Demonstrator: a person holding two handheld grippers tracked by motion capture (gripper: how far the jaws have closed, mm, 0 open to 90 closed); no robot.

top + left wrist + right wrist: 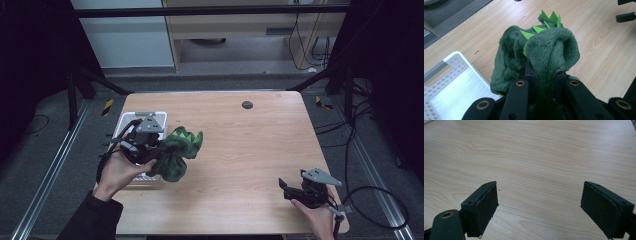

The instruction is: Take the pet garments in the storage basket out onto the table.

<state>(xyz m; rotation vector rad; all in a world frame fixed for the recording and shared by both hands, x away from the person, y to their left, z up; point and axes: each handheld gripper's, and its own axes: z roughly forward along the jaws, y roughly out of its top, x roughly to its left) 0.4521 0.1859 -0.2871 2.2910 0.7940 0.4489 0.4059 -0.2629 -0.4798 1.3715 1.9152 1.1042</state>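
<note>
A dark green plush toy [177,152] with bright green felt spikes hangs at the left of the wooden table [250,150], beside a white perforated basket [126,122]. My left gripper [155,152] is shut on the green plush toy [541,55], whose fabric bulges out between and over the jaws. The toy is held just past the basket's right rim, above the tabletop. My right gripper [283,186] rests low near the table's front right edge, open, with nothing between its pads [485,205] and bare wood ahead of it.
The white basket [451,85] lies under and left of my left hand. A small black round spot [247,104] marks the far middle of the table. Dark frame legs and cables stand around the table on the floor.
</note>
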